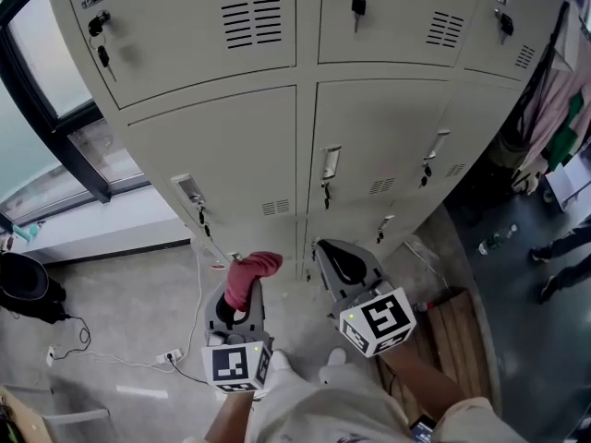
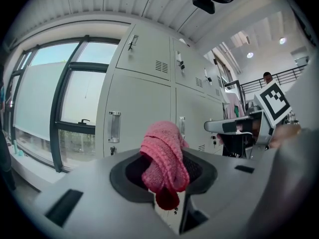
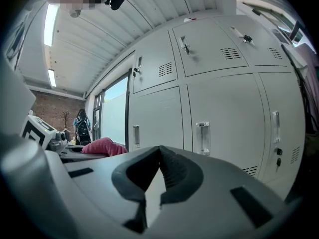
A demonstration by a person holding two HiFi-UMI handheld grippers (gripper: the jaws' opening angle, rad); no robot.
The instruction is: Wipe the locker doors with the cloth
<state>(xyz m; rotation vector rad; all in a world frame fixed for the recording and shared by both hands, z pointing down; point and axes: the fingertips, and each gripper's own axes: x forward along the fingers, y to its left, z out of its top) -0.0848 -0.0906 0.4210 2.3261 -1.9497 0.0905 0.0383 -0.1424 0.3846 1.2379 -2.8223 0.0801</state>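
A bank of beige locker doors (image 1: pixel 231 146) fills the head view ahead of me and rises in front of both gripper views (image 2: pixel 139 108) (image 3: pixel 224 118). My left gripper (image 1: pixel 242 293) is shut on a pink knitted cloth (image 1: pixel 251 270), which bunches up between the jaws and hangs over them (image 2: pixel 164 161). The cloth is short of the doors, not touching them. To its right, my right gripper (image 1: pixel 340 264) is shut with its jaw tips together (image 3: pixel 159 156) and nothing in it. The cloth (image 3: pixel 104 146) also shows at the left of the right gripper view.
A large window (image 1: pixel 55 72) is at the left, with a black bin (image 1: pixel 23 289) and a power strip with cables (image 1: pixel 166 356) on the floor. Wooden boards (image 1: pixel 462 340) lie at the right. Clothes (image 1: pixel 563 100) hang beside the lockers; a person's feet (image 1: pixel 554 266) stand far right.
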